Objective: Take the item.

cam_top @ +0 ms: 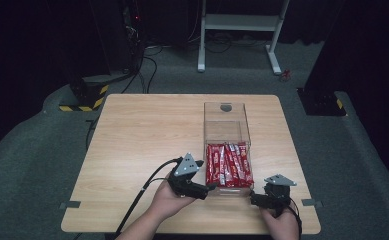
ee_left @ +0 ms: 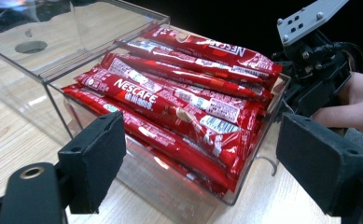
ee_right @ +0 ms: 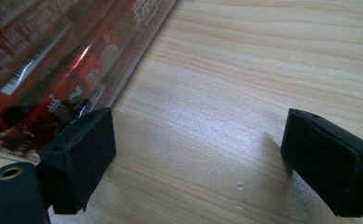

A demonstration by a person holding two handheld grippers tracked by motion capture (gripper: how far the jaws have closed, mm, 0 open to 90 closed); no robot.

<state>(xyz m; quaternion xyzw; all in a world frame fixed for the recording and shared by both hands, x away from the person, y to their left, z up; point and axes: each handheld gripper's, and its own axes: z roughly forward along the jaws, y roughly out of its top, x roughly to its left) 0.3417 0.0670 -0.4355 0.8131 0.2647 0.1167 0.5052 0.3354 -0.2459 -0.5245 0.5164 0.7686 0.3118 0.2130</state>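
Note:
A clear plastic box [cam_top: 226,117] stands on the wooden table [cam_top: 147,135], right of centre. Several red Nescafe sachets [cam_top: 228,165] lie stacked in its near half; the far half is bare. My left gripper [cam_top: 210,189] is at the box's near left corner, open. In the left gripper view its jaws [ee_left: 207,161] stand wide on either side of the box's corner [ee_left: 179,186] and the sachets [ee_left: 170,98], without touching them. My right gripper [cam_top: 254,198] rests at the near right corner, open. In the right gripper view bare table lies between its jaws [ee_right: 198,154], and one pad [ee_right: 83,149] sits right beside the box wall [ee_right: 123,84].
A white metal frame [cam_top: 239,25] stands on the floor beyond the table. A black and yellow base [cam_top: 84,95] with cables sits at the far left corner. The left half of the tabletop is bare wood. The near table edge runs just under both hands.

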